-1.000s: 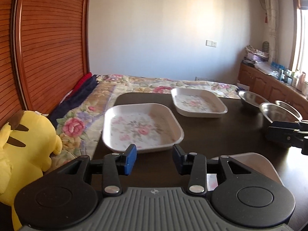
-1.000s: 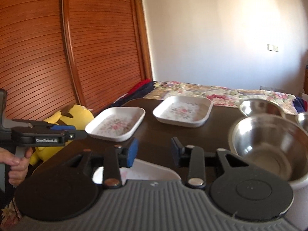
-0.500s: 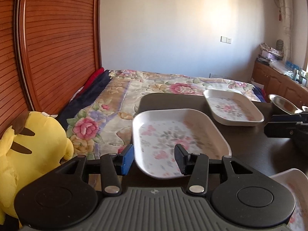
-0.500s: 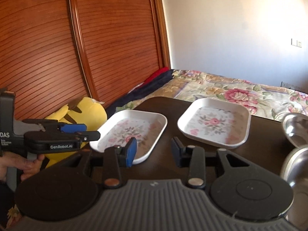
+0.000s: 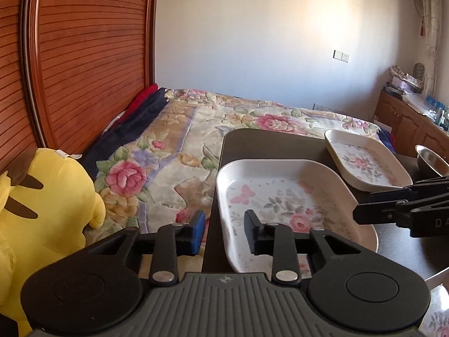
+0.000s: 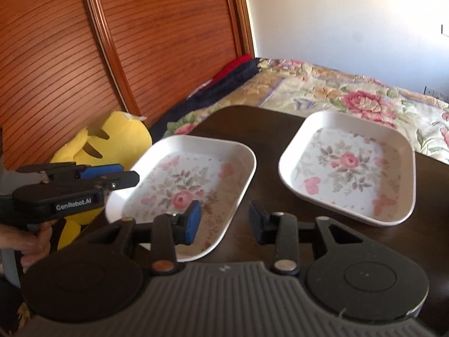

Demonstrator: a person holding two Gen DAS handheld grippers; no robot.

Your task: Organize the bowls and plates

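The near plate point(image 5: 283, 196) lies low and centre in the left wrist view, its left rim running between the fingers of the left gripper point(image 5: 223, 231). Those jaws have just been closing to a narrow gap and straddle that rim, but I see no pad pressing it. In the right wrist view the right gripper point(image 6: 224, 221) hangs narrowly parted and empty over the same plate's right corner, so both hands are about equally near. The far plate point(image 6: 348, 165) sits right of centre, apart from the first. Both plates are empty. A steel bowl point(image 5: 432, 161) peeks in at the right edge of the left view; I cannot see into it.
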